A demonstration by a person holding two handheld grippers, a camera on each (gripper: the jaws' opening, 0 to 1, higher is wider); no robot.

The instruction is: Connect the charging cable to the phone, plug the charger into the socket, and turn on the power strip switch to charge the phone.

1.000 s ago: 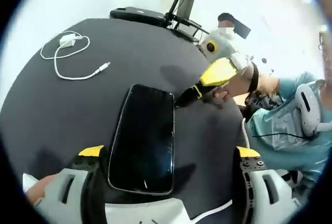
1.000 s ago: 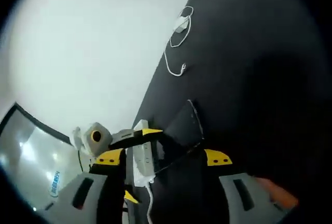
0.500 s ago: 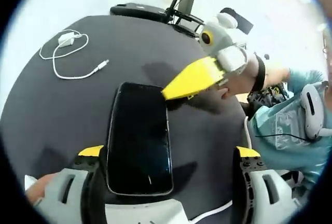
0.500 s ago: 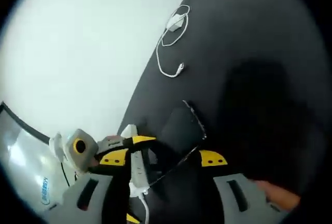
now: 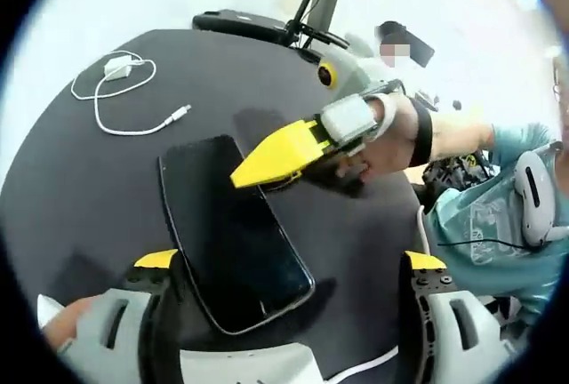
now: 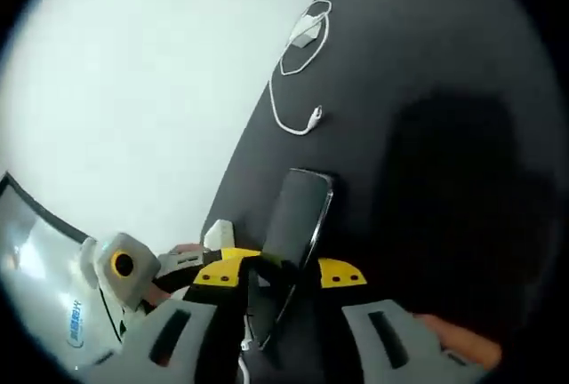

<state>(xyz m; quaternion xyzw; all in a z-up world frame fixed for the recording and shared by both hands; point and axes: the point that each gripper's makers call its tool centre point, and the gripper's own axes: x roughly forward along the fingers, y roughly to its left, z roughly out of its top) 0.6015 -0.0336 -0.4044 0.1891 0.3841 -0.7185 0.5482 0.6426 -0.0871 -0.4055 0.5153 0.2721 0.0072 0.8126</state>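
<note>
Rotated since a second ago, the phone point(image 5: 233, 237) lies askew between the left gripper point(image 5: 289, 264)'s parted jaws. Seen from the right gripper point(image 6: 277, 271), its jaws are closed on the phone's edge; slipping is risked.

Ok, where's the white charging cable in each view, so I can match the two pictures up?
Left gripper view: charging cable lies upper left on the black table, beyond the phone.
Right gripper view: the cable sits at the top centre, near the table's edge, beyond the phone.
Shared landmark: the phone, between the cable and each hand-held gripper.
</note>
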